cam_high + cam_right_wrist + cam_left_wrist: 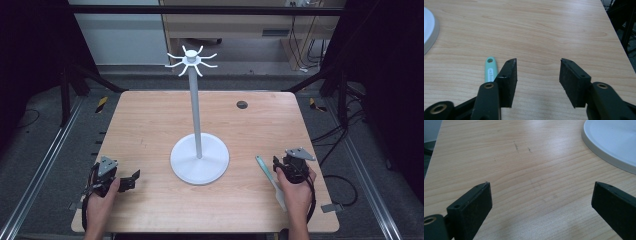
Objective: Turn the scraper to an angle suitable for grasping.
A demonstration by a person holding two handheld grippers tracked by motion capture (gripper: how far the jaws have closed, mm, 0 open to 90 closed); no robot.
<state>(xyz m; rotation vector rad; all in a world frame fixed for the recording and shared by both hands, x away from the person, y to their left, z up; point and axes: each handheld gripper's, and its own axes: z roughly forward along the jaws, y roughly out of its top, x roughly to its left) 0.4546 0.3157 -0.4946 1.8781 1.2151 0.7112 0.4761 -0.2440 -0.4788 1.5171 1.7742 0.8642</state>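
High view: table [150, 125], light wood, bearing white rack [199, 159] with round base, upright pole and a crown of hooks at top.

Item in hand: spatula [270, 179], teal handle, pale blade. Lying flat near the table's right front, just beside the right hand-held gripper [280, 165] on its inner side, partly hidden under that hand toward the near end. Well apart from the rack base.

Orientation: long axis running from near-right to far-left, handle end with hanging hole pointing away and a little toward the rack; blade end nearest the person. Right gripper view: teal handle tip [490, 68] with hole visible left of the left jaw, outside the gap.

Right hand-held gripper [537, 75]: jaws about half apart, nothing between them, bare table beyond.

Left hand-held gripper [541, 202]: jaws wide apart, nothing held, low over the table at front left [131, 179], rack base [614, 142] off to one side.

Handling note, as judgement: shift right gripper sideways until handle sits between jaws, align pads across the handle's width, not along it; grip mid-handle, leaving hole free for a hook. Low, flat item: tips nearly at table before closing.
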